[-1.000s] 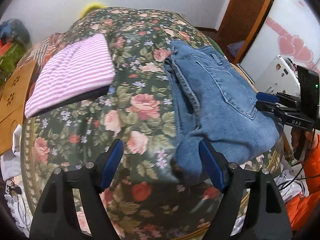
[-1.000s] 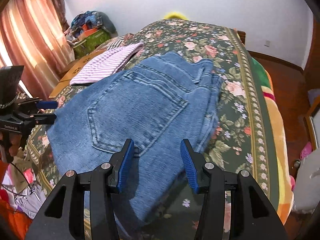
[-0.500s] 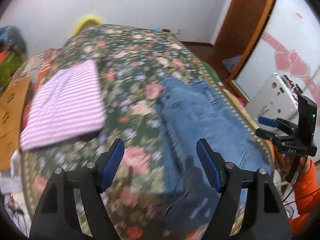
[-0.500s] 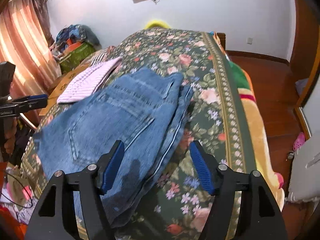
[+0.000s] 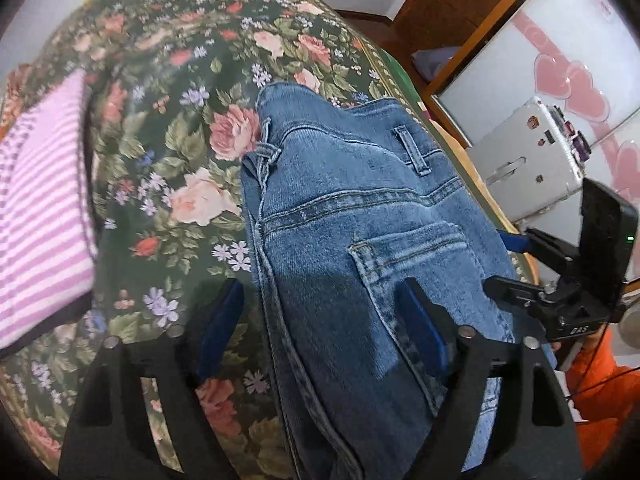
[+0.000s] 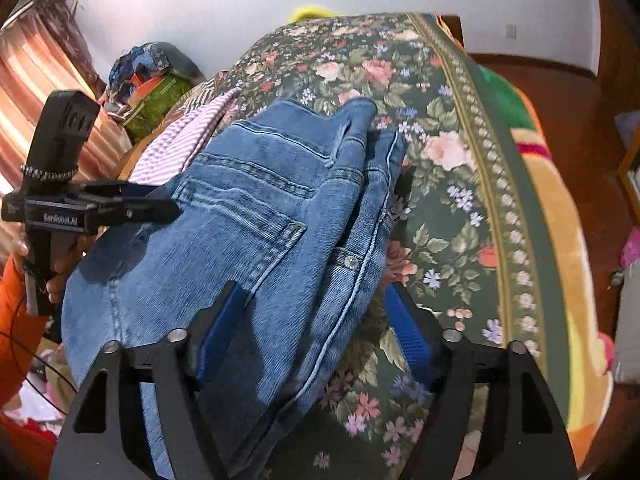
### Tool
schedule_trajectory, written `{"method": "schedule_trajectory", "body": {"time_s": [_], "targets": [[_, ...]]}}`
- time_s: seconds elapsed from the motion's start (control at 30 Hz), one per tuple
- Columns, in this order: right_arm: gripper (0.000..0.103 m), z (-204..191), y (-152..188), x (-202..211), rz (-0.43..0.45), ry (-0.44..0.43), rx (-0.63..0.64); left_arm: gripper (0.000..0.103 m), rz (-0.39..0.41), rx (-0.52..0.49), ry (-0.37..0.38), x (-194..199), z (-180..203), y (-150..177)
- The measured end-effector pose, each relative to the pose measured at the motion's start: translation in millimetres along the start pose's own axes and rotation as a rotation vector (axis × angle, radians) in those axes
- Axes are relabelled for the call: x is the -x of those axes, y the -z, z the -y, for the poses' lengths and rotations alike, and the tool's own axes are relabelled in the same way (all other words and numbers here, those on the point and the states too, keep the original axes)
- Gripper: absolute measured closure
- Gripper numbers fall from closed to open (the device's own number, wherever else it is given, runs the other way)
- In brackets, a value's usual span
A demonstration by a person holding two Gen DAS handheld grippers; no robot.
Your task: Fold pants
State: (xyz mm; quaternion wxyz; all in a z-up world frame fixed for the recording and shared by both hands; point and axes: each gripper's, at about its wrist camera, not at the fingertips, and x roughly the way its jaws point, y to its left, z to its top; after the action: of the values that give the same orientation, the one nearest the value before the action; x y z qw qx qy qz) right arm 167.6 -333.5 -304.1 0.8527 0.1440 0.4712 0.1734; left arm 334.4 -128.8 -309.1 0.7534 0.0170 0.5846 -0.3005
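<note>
While both sets of jaws stand wide and have just been opening further, neither presses on anything. The left hand-held gripper (image 5: 320, 320) hangs over the folded jeans (image 5: 360, 220), its blue pads (image 5: 222, 316) spread so that one sits above the flowered bedspread (image 5: 180, 140) and the other above the denim beside the back pocket; the seamed edge of the jeans runs between them, but the pads are clear of the cloth. The right hand-held gripper (image 6: 312, 328) is likewise spread over the other long edge of the jeans (image 6: 240, 232), one pad above the denim and one above the bedspread (image 6: 460, 160), with the doubled edge and a rivet button between them, ungripped.

The jeans lie folded on the bed near its foot edge, waistband toward the head of the bed, back pocket up. A folded pink-striped garment (image 5: 40, 220) lies on the bed's left side, apart from the jeans. Each camera catches the other gripper at the picture's side, held by a hand with an orange sleeve (image 6: 16, 300). A white suitcase (image 5: 532, 160) stands beyond the bed's right edge.
</note>
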Motion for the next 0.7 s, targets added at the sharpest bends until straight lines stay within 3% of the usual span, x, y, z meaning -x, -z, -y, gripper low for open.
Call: {"method": "schedule_trajectory", "body": {"time_s": [0.17,0.43,0.5,0.57,0.7], "targets": [[0.020,11.6,-1.9,-16.8,-0.050,-0.090,-0.058,0.006,-0.064,0.045,0.080,-22.6,-9.8,-3.0],[0.016,14.7,-1.1,-34.3,-0.089,-0.179,-0.066,0.002,-0.084,-0.022,0.096,-39.4,5.1,-12.7],[0.020,14.3,-3.0,-36.6,-0.089,-0.188,-0.069,0.006,-0.080,-0.022,0.115,-40.3,4.5,-15.0],[0.034,13.5,-6.3,-38.0,-0.086,-0.220,-0.072,0.015,-0.064,-0.030,0.123,-39.1,6.2,-14.8],[0.044,4.5,-11.7,-34.4,-0.072,-0.190,-0.036,0.025,-0.047,-0.045,0.092,-31.8,11.4,-13.9]]}}
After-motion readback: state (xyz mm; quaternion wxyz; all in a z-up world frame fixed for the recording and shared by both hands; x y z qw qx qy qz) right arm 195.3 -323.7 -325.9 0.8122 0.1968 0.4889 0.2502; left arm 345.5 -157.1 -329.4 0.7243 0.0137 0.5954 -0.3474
